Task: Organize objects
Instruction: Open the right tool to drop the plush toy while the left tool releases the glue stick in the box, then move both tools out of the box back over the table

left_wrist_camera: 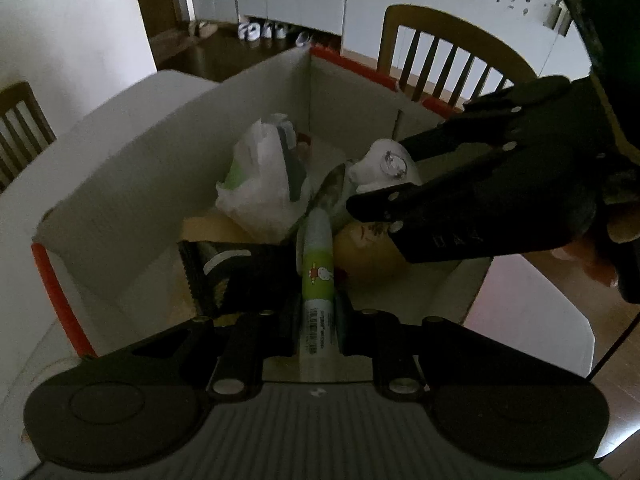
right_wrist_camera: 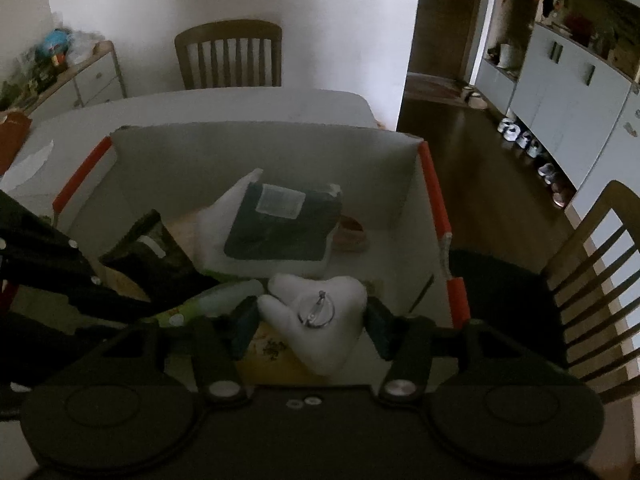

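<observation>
Nearest the left hand, the left gripper [left_wrist_camera: 318, 312] is clamped tight on a slim white-and-green tube with a little cartoon figure and a barcode [left_wrist_camera: 318, 280], its nose pointing down into the open white cardboard box with orange-taped edges [left_wrist_camera: 120, 184]. Beside it the right gripper [right_wrist_camera: 310, 320] straddles a soft white tooth-shaped plush with a metal key ring [right_wrist_camera: 320, 312]; its jaws stand half apart, and whether the pads press on the plush I cannot tell.

To do this well, I'd lower each item to the box floor before letting go, and keep the two tools from bumping.

Inside the box lie a dark crinkled packet [right_wrist_camera: 154, 248], something yellow underneath [left_wrist_camera: 368, 256], then a dark green flat pack with a pale label on white wrapping [right_wrist_camera: 280, 224], and a small reddish thing [right_wrist_camera: 352, 232] near the far wall.
</observation>
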A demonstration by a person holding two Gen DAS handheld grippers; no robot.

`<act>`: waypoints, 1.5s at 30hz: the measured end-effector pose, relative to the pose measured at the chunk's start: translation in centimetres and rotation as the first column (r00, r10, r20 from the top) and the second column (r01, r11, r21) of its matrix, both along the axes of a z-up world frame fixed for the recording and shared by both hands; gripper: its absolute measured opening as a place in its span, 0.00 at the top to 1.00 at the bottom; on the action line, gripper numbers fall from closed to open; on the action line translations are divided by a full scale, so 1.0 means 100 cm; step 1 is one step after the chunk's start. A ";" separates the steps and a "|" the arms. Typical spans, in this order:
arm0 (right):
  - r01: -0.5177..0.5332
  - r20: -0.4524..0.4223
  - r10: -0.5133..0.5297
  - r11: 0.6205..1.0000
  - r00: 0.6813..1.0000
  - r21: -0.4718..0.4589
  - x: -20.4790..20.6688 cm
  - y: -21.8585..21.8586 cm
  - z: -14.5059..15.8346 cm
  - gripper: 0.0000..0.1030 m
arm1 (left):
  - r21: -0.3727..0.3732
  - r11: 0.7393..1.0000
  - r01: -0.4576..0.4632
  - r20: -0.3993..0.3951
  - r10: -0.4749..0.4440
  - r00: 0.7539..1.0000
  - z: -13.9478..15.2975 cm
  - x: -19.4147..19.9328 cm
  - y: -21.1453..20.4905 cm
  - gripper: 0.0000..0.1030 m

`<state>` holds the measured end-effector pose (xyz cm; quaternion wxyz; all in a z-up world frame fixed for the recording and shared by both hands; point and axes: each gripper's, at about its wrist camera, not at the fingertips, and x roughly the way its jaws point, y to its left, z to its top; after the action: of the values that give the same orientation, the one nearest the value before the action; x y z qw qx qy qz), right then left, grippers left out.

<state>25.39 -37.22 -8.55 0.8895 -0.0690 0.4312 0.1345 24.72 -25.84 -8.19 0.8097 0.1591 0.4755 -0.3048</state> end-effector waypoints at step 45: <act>0.002 0.117 -0.022 0.987 0.993 0.163 -0.078 0.025 0.079 0.09 | -0.269 0.953 -0.137 0.135 0.178 0.975 0.062 -0.073 0.077 0.25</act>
<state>17.63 -34.75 -0.69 0.9169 -0.0015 0.3660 0.1595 17.38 -18.14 -2.00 0.8804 0.0373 0.3775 -0.2848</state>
